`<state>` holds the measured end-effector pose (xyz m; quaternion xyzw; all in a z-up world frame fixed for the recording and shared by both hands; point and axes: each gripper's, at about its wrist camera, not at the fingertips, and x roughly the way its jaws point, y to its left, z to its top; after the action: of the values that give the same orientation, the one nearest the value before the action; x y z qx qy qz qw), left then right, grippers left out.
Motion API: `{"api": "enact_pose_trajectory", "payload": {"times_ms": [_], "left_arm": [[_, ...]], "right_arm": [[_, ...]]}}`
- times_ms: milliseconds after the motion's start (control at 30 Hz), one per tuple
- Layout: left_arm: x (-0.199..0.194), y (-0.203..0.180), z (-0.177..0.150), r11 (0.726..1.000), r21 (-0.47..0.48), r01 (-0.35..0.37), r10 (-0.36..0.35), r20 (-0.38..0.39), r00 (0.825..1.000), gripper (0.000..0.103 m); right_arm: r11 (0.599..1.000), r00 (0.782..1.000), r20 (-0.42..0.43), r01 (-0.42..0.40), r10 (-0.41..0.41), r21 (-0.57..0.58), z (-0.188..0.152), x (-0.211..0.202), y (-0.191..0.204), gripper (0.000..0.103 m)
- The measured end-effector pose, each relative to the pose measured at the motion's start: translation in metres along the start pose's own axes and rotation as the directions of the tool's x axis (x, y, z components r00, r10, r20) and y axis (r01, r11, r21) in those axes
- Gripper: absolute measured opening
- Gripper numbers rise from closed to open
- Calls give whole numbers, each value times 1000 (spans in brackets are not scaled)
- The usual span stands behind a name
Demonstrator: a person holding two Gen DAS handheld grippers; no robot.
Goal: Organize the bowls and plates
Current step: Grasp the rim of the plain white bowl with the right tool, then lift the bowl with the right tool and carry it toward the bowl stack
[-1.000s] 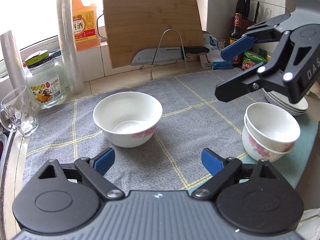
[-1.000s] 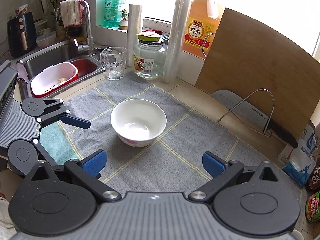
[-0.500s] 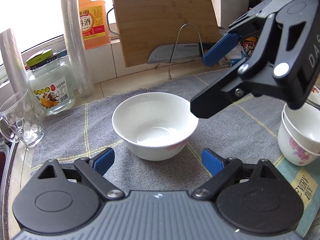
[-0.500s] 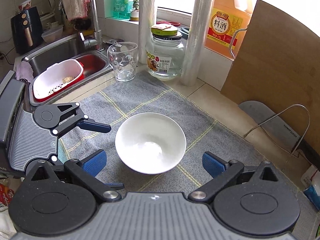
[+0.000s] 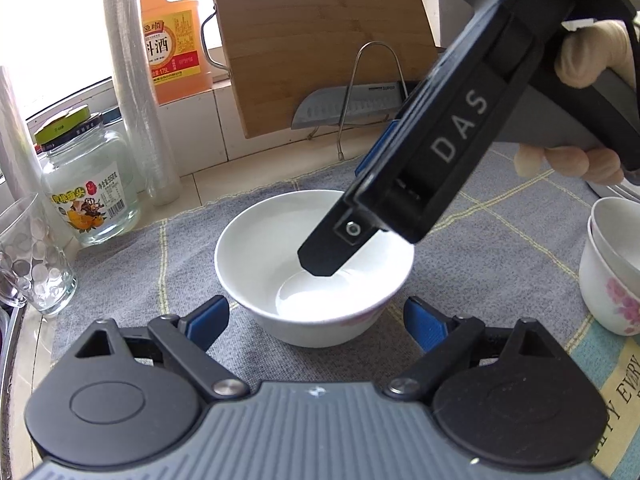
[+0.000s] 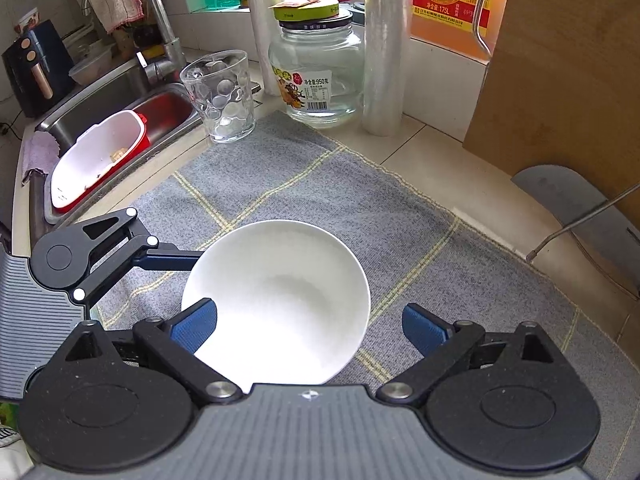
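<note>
At centre frame, on the tabletop's grey cloth point(image 6: 320, 168), sits the white bowl point(image 6: 280, 300). Right tool point(image 6: 310, 326) straddles its rim, jaws closing, not yet gripping, likely to lift it; left tool point(image 5: 316, 320) waits wide open, empty.

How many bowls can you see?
3: one big white bowl in the middle of the grey mat, and two stacked flowered bowls at the right edge. More may be hidden beyond that edge.

Both wrist views closely share the bowl point(image 5: 314, 268).
</note>
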<state>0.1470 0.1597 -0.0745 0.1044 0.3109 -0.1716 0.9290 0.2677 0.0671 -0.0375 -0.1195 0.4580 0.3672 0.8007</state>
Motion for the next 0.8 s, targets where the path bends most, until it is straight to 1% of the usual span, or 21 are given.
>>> {"api": "enact_pose_trajectory", "payload": {"times_ms": [167,233,400,800], "left_arm": [[1,1,2,1000,-3,4,-4,10,1000,94],[2,1,2,1000,1,1,-1,9,1000,93],[3,1,2,1000,5,7,-7,16,1000,92],[3,1,3,1000,19,19,-20,33,999,92]], "right_arm": [[1000,1000,-22,-19,19,-1,5,12,-3,93],[1000,999,-34,-23,23,-7,7,16,-3,89],[999,998,-41,-47,47,-1,8,21,-4,82],[999,997,-54,-53,53,3,9,24,-3,81]]}}
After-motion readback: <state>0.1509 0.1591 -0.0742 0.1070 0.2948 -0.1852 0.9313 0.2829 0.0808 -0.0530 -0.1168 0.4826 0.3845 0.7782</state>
